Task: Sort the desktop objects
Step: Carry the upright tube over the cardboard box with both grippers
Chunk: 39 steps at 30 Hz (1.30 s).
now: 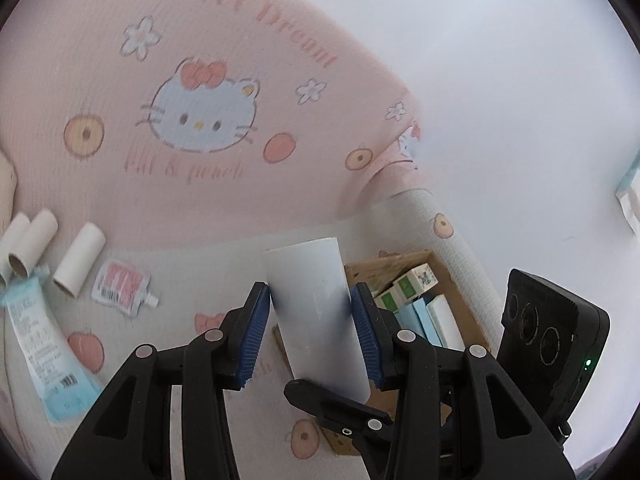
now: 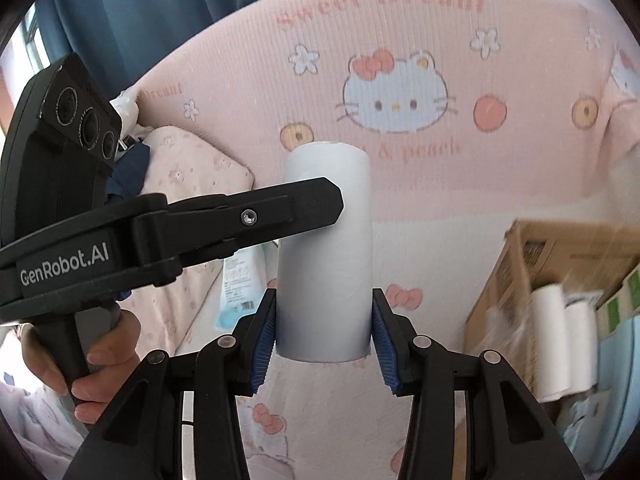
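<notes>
Grip is shared: the left gripper (image 1: 311, 322) has its blue pads (image 1: 256, 332) pressed on the flanks of a white paper roll (image 1: 316, 312), and the right gripper (image 2: 324, 334) clamps the same roll (image 2: 326, 252) near its lower end, its blue pads (image 2: 266, 338) against either side, while a finger of the left gripper crosses the roll higher up in the right wrist view. Both sets of fingers are thus clenched on one cylinder held clear of the cartoon-print mat (image 1: 224, 400). Trouble most likely comes from the two hands pulling or twisting against each other, which could crush the soft roll or slide it out of one pair of pads; if one side lets go early, the remaining grip sits off-centre and the roll may tip and drop. Beyond the roll sits an open cardboard box (image 1: 460, 280) already packed with small cartons (image 1: 416, 280) and, in the right wrist view, white rolls (image 2: 554, 336), so a careless lowering could snag its rim or knock contents askew. Farther left lie cardboard tubes (image 1: 78, 260), a spouted pouch (image 1: 120, 286) and a blue-and-white packet (image 1: 40, 344), still unsorted.
</notes>
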Each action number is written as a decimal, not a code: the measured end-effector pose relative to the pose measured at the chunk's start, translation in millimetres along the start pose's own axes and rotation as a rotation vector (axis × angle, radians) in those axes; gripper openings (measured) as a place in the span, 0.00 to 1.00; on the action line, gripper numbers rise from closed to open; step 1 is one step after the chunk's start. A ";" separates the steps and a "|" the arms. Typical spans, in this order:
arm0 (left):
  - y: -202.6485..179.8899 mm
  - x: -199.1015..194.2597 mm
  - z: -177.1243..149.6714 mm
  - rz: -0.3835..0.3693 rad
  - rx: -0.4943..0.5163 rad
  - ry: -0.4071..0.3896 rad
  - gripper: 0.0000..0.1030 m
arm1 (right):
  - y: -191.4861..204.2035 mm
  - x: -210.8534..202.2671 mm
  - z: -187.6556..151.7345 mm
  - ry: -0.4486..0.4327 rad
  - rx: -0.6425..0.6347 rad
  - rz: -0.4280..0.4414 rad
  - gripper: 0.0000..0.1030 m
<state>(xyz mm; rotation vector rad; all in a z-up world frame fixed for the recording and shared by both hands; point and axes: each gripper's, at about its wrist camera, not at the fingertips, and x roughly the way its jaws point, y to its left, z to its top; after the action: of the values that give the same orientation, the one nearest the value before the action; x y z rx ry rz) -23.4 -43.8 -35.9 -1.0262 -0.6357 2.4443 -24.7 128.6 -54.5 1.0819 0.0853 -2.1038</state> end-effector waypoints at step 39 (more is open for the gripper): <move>-159.5 162.7 -5.1 -0.072 0.368 0.345 0.44 | -152.9 -69.2 -7.7 0.058 0.235 -0.234 0.41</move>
<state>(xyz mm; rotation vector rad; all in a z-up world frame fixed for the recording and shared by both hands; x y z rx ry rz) -93.4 173.0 -40.8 -1.1998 -0.1018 2.1383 -94.1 281.5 -49.9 1.3270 -0.0080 -2.3352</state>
